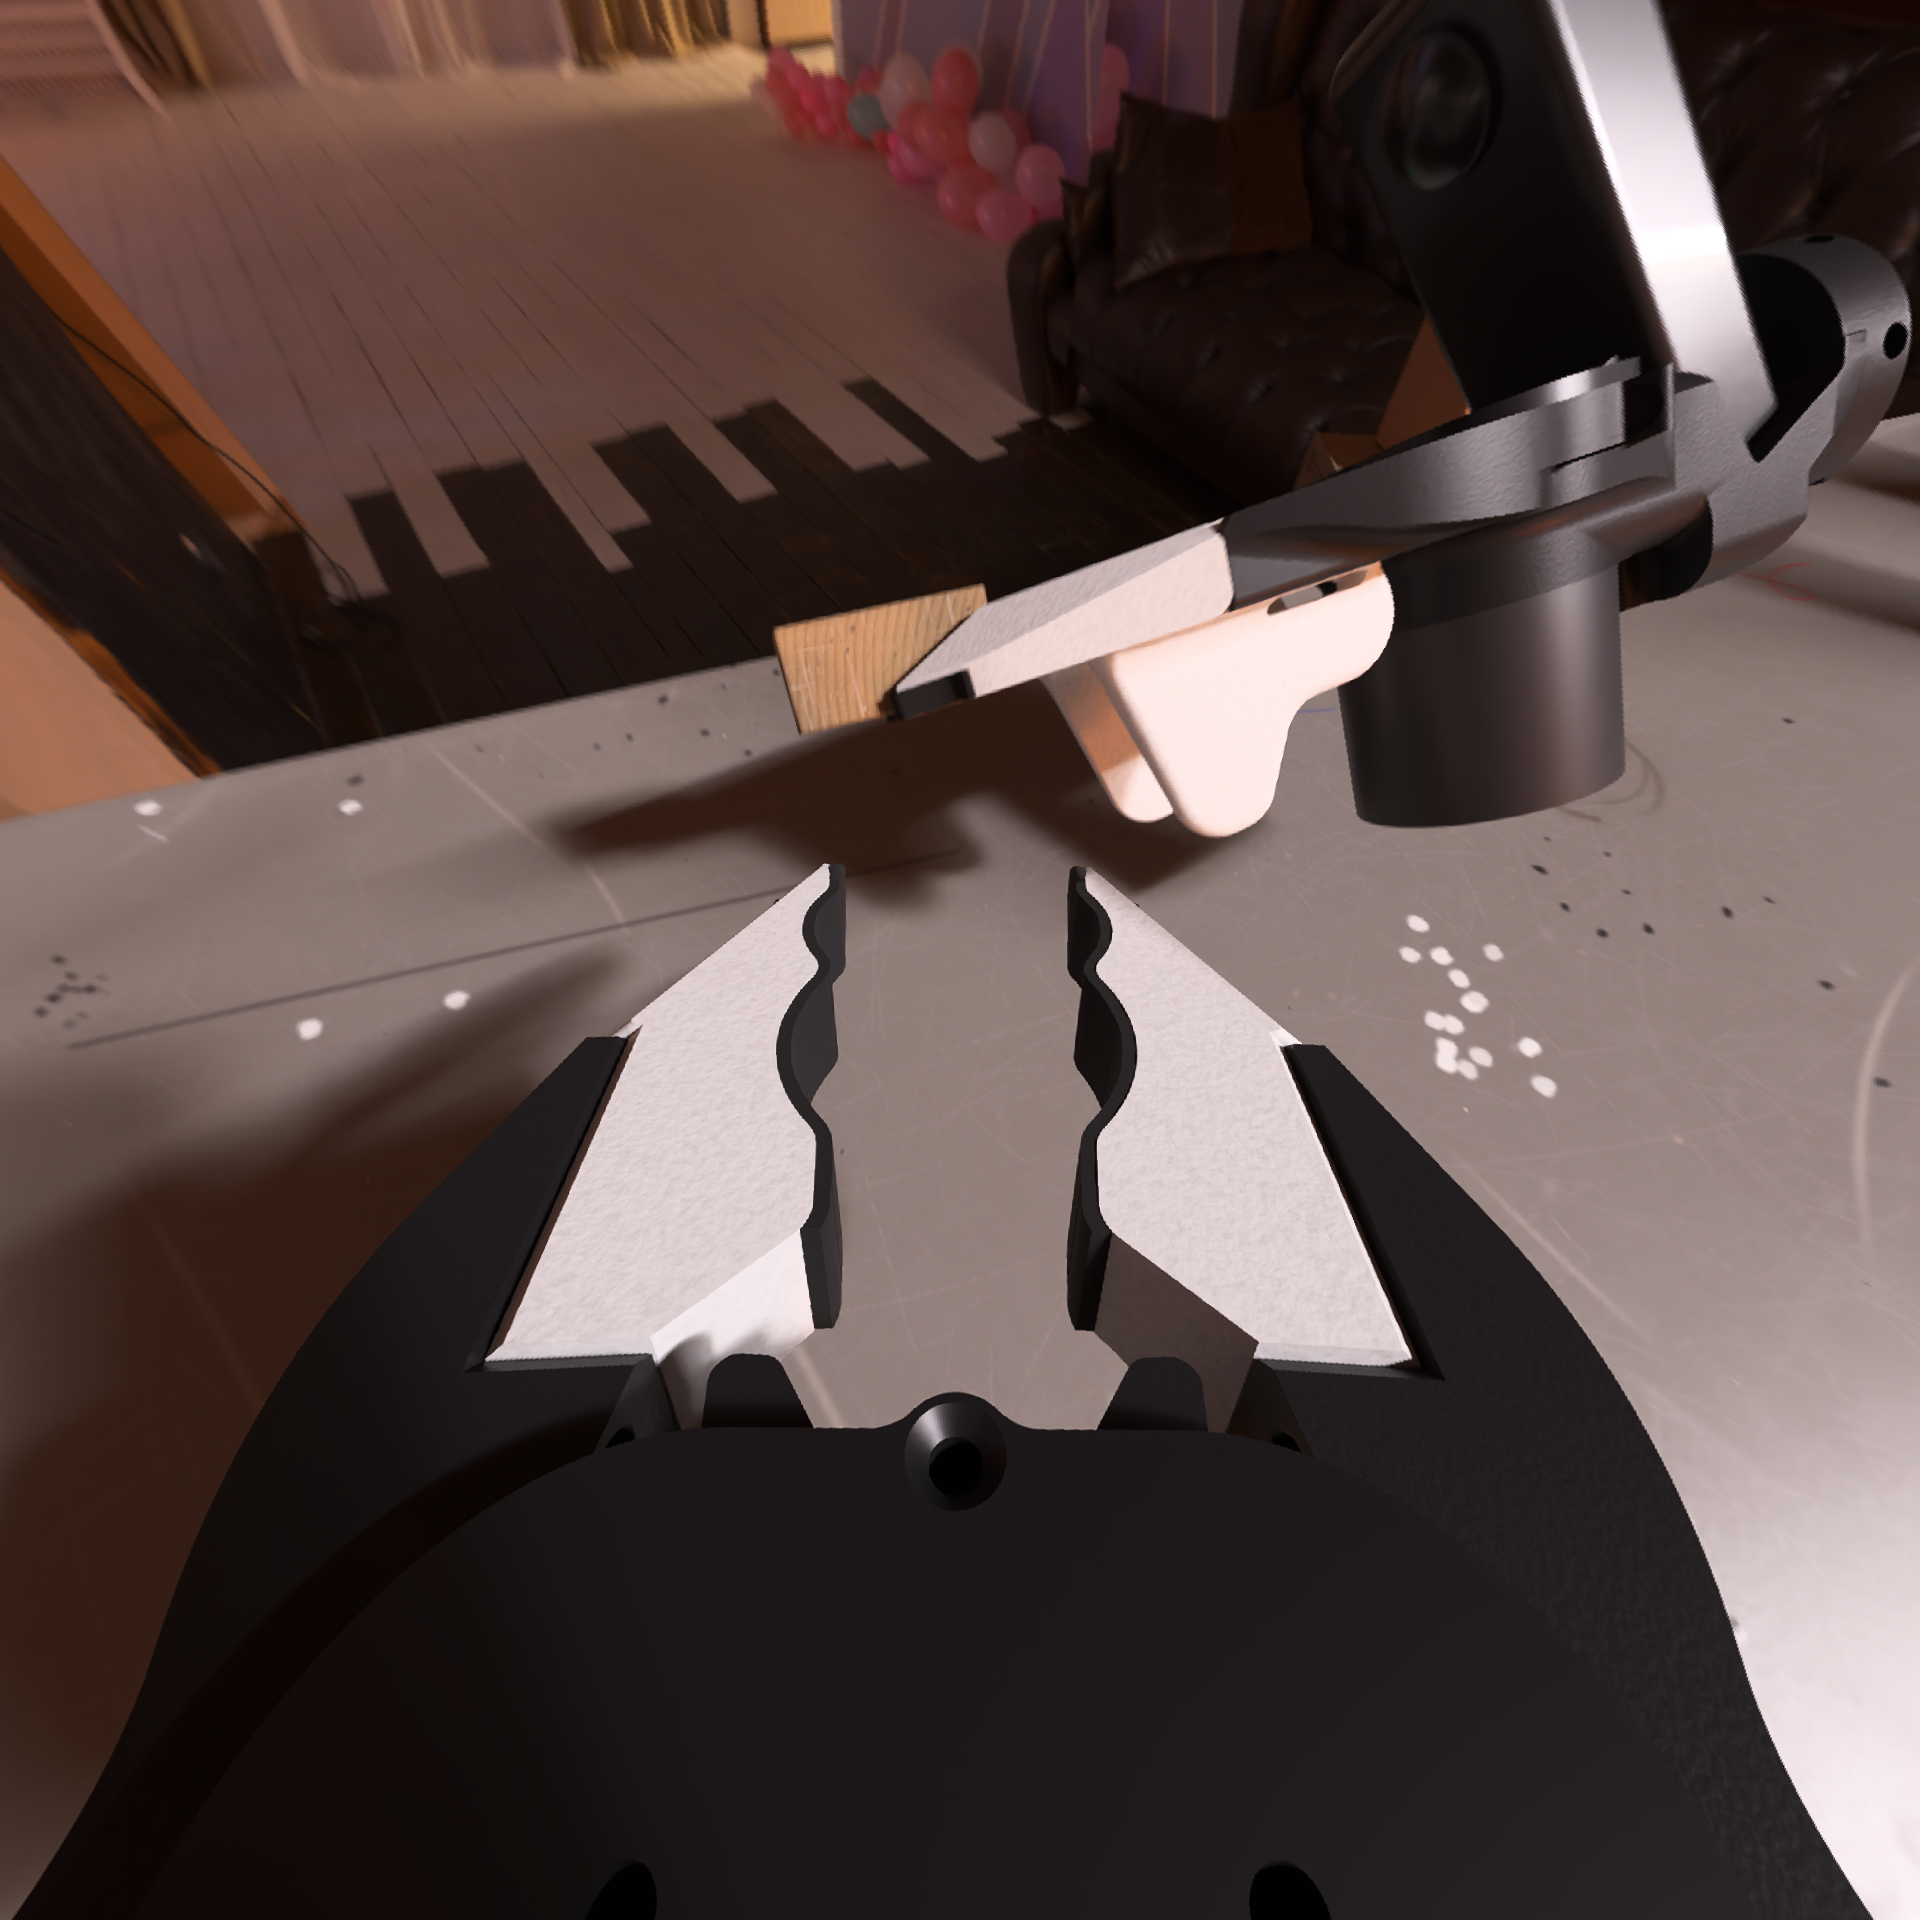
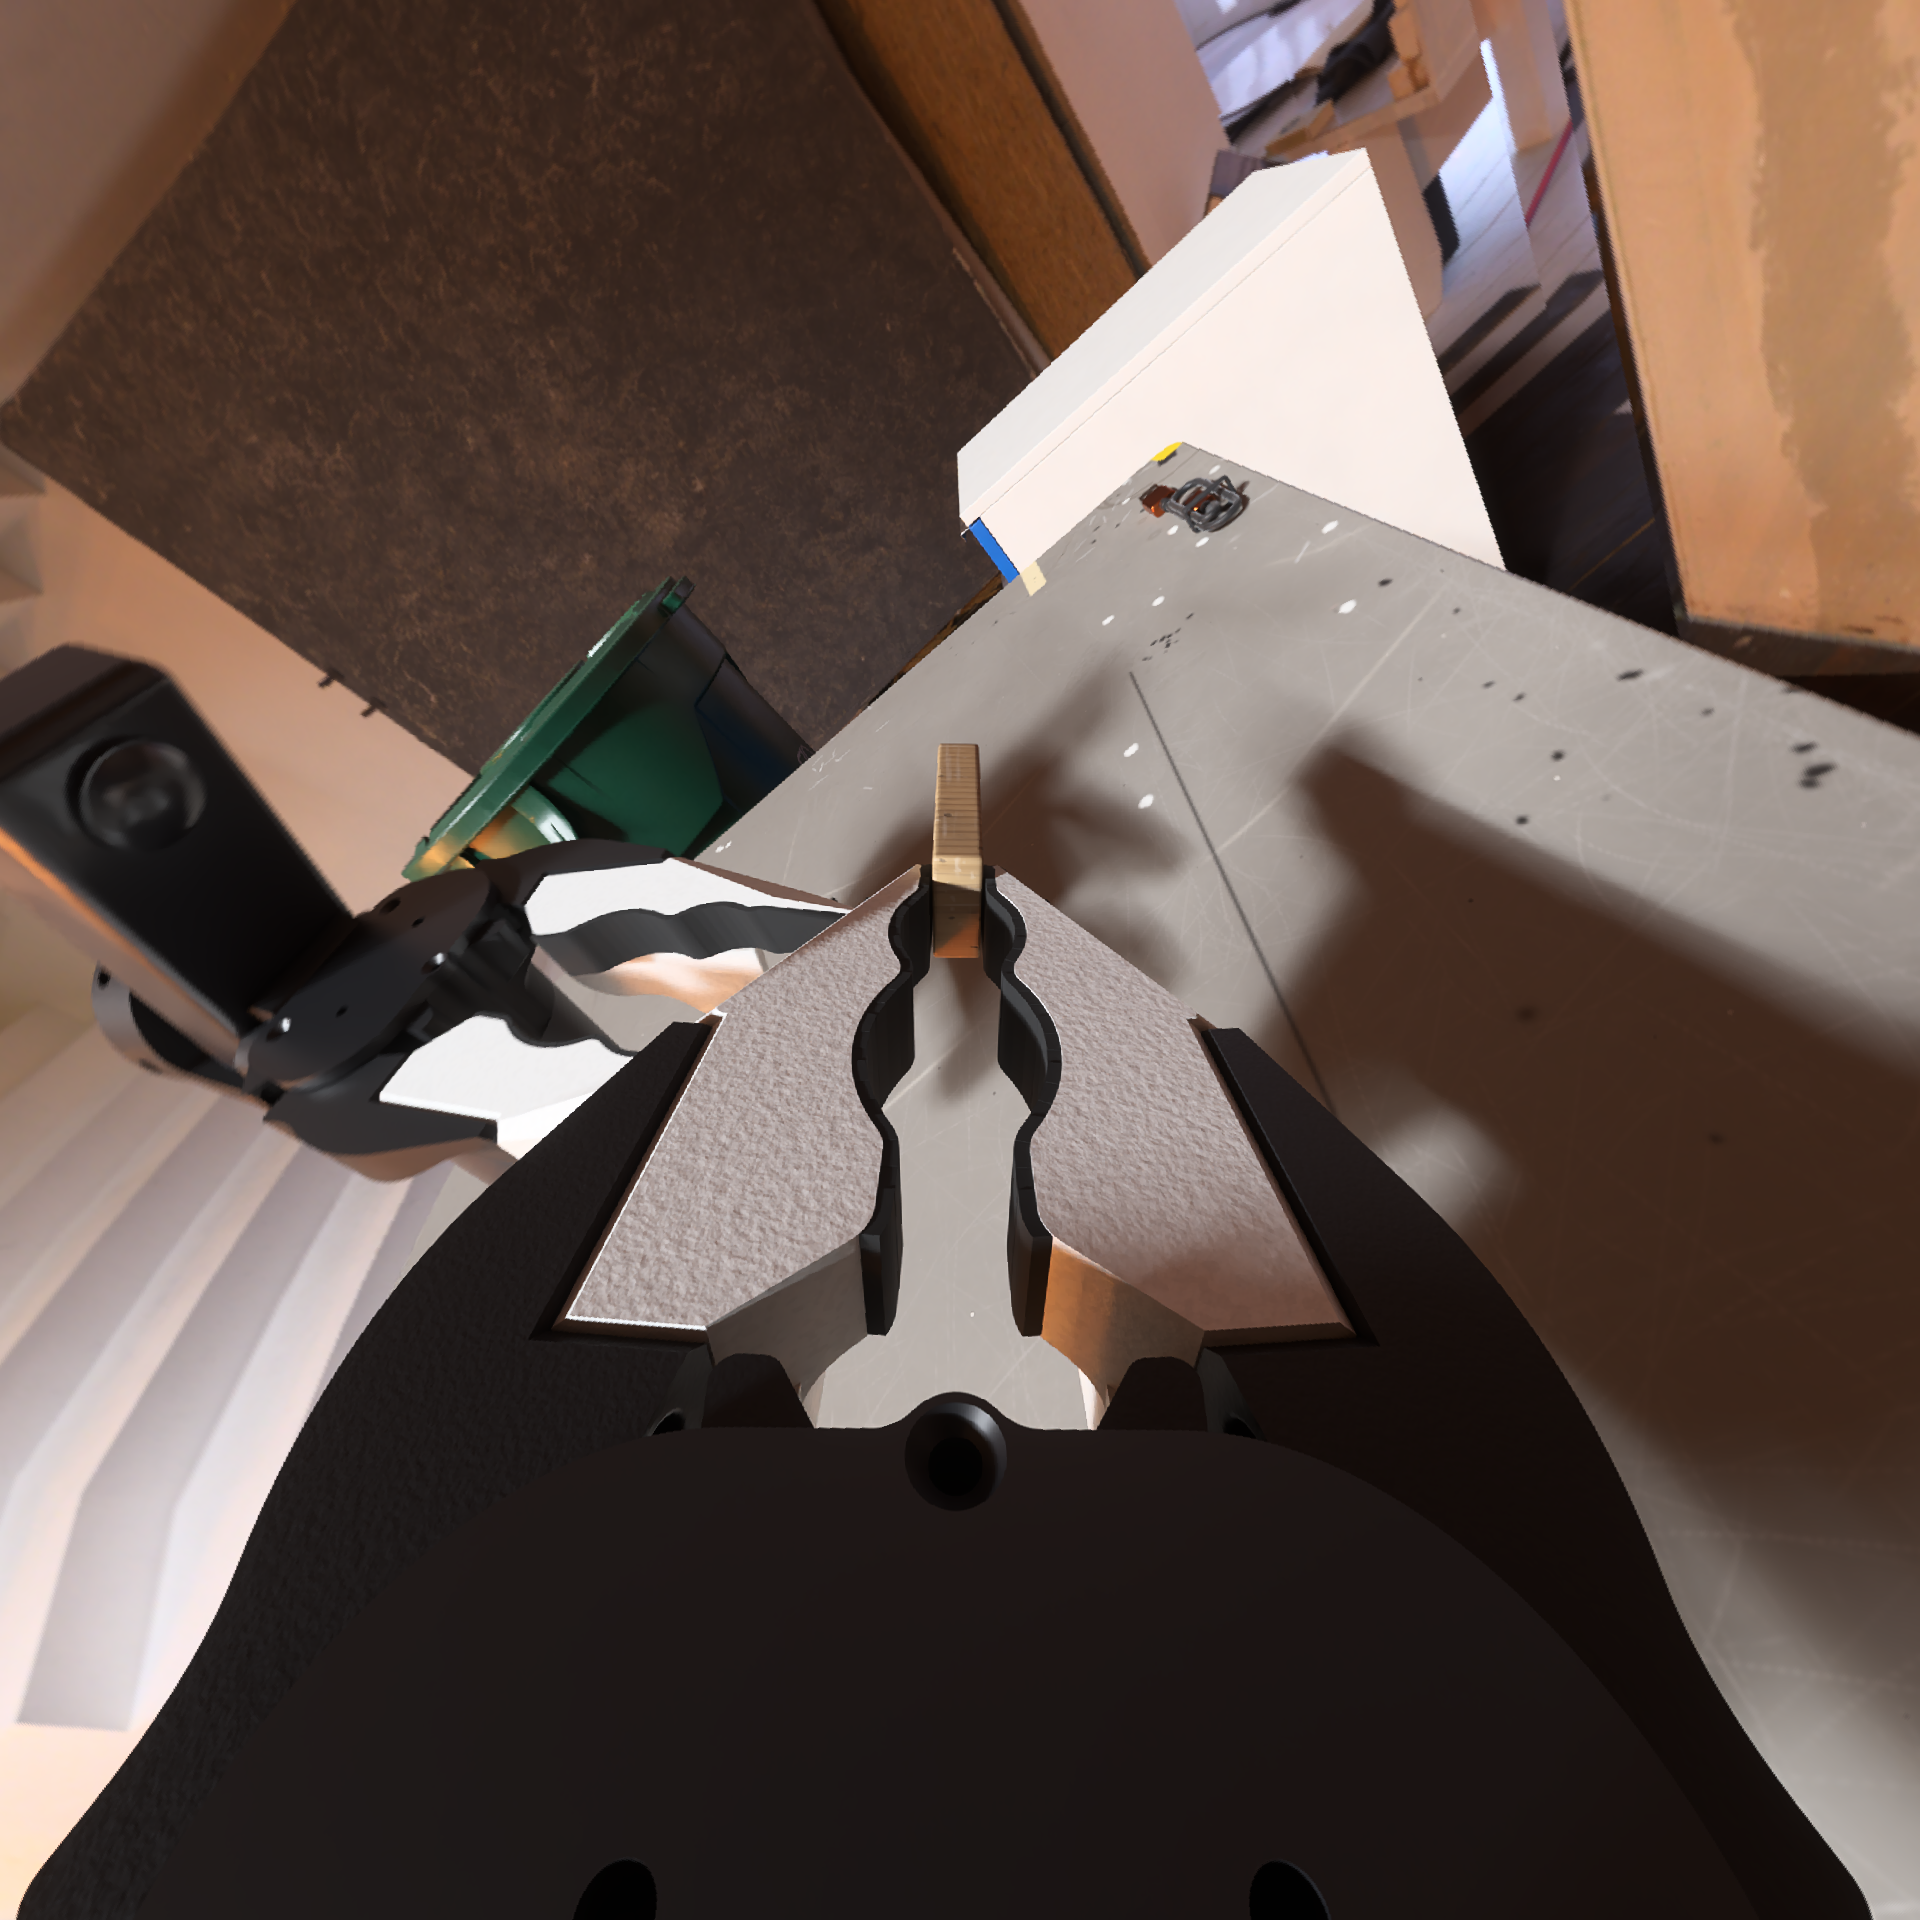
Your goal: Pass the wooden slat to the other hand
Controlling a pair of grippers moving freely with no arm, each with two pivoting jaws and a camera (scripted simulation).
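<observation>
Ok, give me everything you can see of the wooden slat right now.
The wooden slat is pale, light-brown wood with fine grain lines, a thin flat piece seen edge-on in the right wrist view. The right gripper is shut on one end, pinching it at the fingertips; the free end sticks out beyond them, above the grey table, not touching it. The left gripper is open, apart from it.

— What do the grippers look like?

— The left gripper [image 1: 956, 883] has a broad matte black body, a round black screw socket at its centre, and two white, grainy fingers [image 1: 717, 1101] edged with wavy black pads [image 1: 816, 1039].

— And the other?

— The right gripper [image 2: 958, 883] is built alike; seen from outside it shows a grey metal cylinder and a pale handle.
</observation>
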